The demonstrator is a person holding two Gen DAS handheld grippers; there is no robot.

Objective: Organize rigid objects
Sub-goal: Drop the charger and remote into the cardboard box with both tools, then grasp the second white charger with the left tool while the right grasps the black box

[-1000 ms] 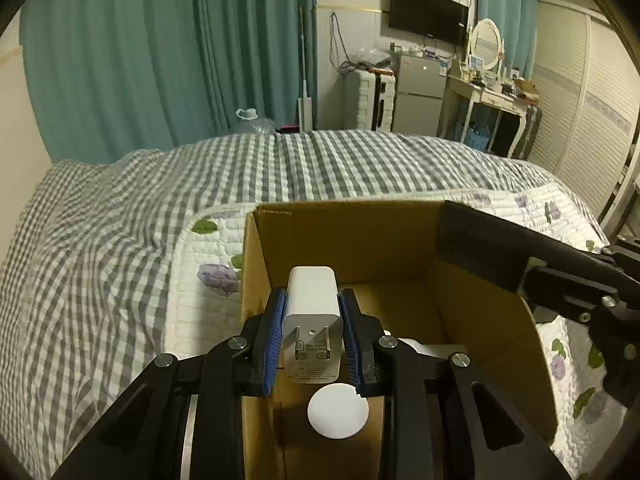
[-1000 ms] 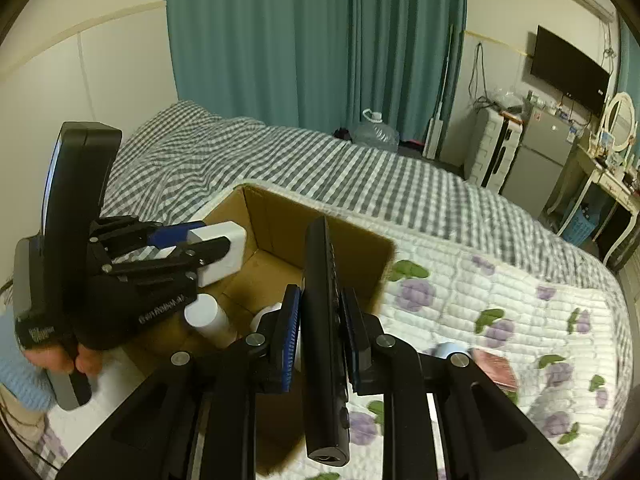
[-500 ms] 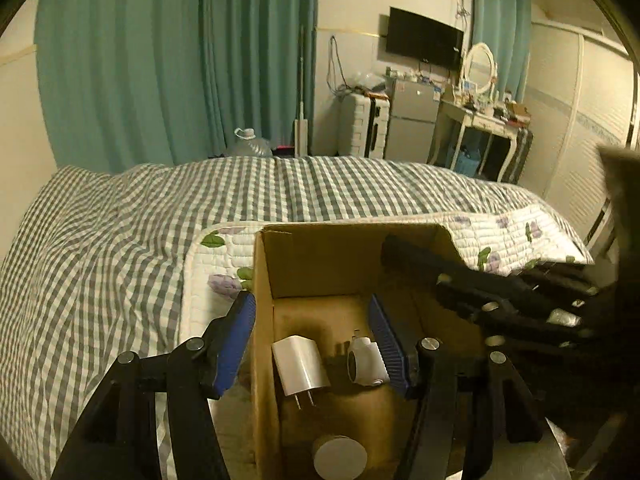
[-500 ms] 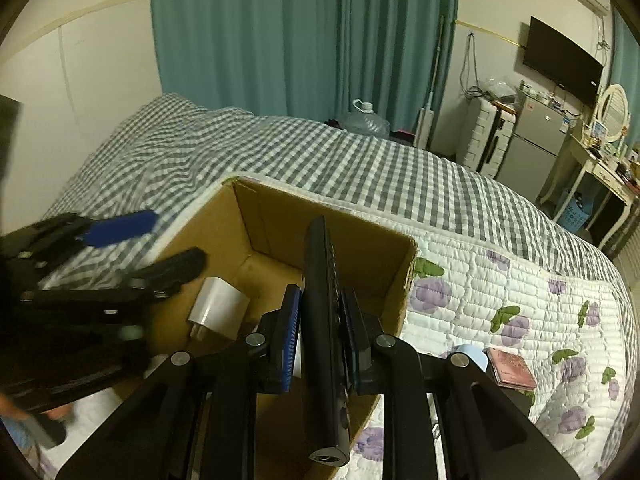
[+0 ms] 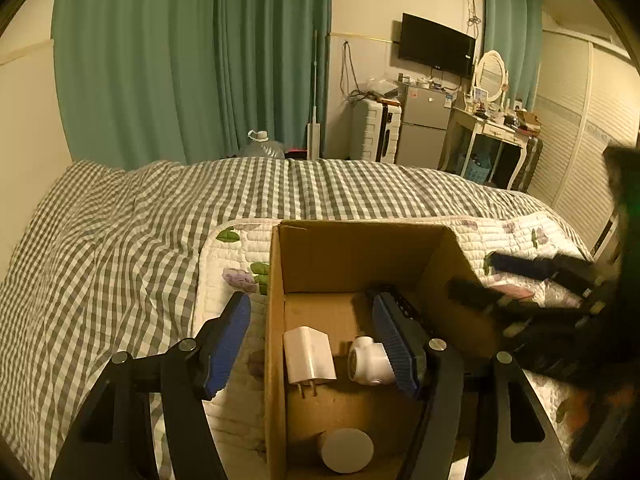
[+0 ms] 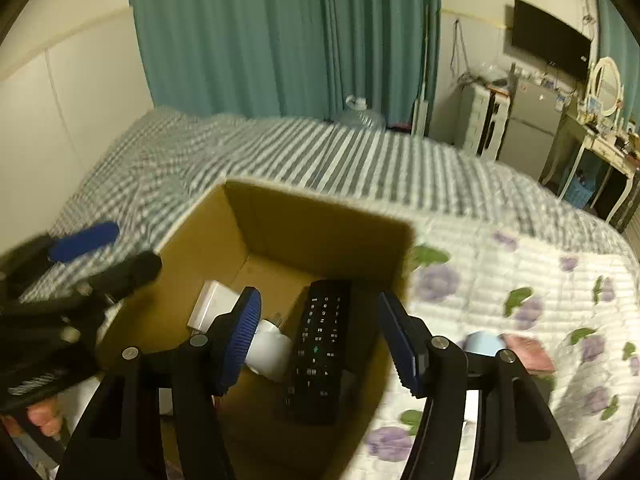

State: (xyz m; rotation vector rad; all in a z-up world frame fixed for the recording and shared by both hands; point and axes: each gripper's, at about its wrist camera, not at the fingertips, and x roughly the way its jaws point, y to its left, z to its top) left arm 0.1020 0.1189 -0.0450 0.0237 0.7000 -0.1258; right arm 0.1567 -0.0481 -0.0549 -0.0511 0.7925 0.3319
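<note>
An open cardboard box [image 5: 352,256] [image 6: 320,216] stands on the bed. Inside lie a white charger plug [image 5: 308,356] [image 6: 208,308], a small white rounded device [image 5: 368,364] [image 6: 270,350], a white round lid [image 5: 346,450] and a black remote control [image 6: 320,348]. My left gripper [image 5: 316,348] is open and empty above the box's left wall. My right gripper [image 6: 320,340] is open, its jaws either side of the remote lying in the box. In the left wrist view the right gripper's fingers [image 5: 476,292] show blurred at the box's right wall.
A flowered quilt [image 6: 520,280] lies over the checked bedspread [image 5: 120,240]. On the quilt right of the box sit a light blue round object [image 6: 482,342] and a pink flat item [image 6: 528,352]. Curtains, a fridge and a dressing table stand behind the bed.
My left gripper opened and dropped the charger plug into the box. My right gripper then opened and let the remote fall into the box.
</note>
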